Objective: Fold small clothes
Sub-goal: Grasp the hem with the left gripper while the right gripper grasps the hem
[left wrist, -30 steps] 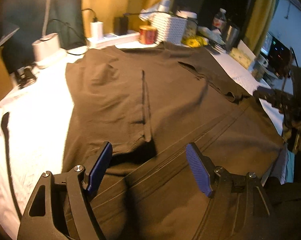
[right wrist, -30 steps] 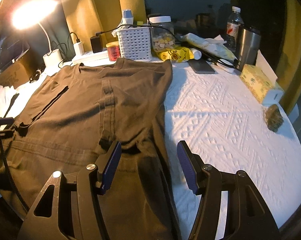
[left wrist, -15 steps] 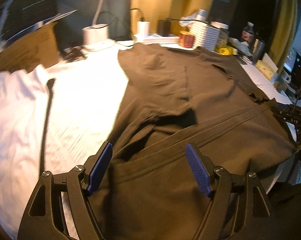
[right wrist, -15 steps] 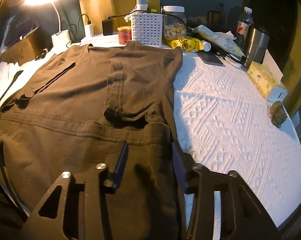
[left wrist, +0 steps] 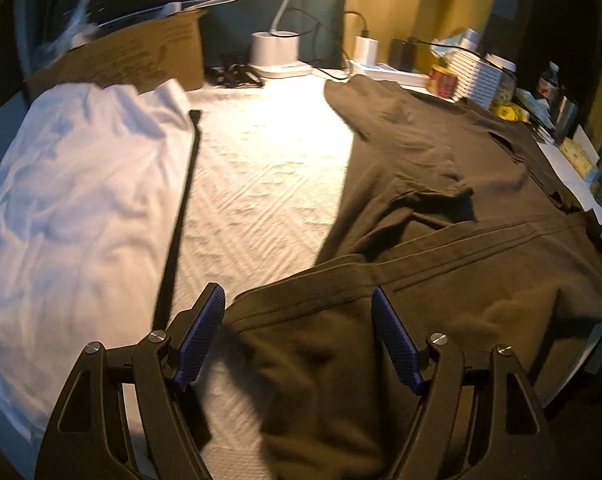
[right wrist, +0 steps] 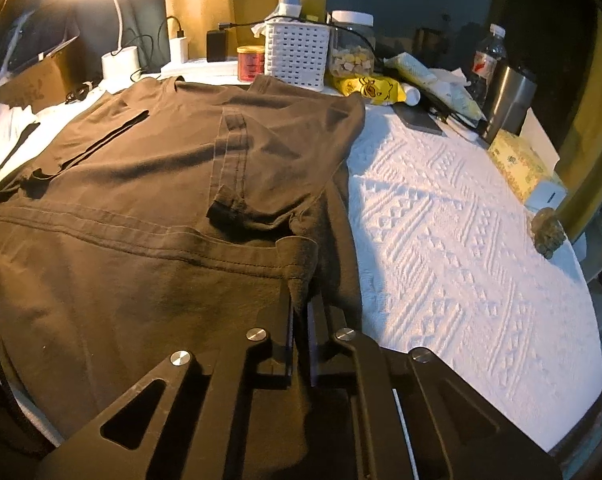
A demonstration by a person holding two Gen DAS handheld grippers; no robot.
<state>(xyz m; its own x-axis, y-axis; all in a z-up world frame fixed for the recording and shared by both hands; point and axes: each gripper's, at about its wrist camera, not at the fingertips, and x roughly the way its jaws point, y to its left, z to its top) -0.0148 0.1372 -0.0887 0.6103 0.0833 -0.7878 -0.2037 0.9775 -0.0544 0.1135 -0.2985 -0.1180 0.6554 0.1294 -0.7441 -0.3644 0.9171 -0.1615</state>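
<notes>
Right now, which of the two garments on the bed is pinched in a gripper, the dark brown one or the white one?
The dark brown cotton T-shirt: the right gripper is shut on its hem corner. The crumpled white garment lies untouched beside the open left gripper.

A dark brown shirt point(right wrist: 149, 184) lies on a white bedspread point(right wrist: 461, 248) woven with zigzag and diamond patterns.

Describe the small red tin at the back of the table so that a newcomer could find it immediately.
Look to the far edge of the white bedspread, past the brown shirt. The red tin stands immediately left of the white slotted basket; it is the only red, squat cylinder there.
</notes>
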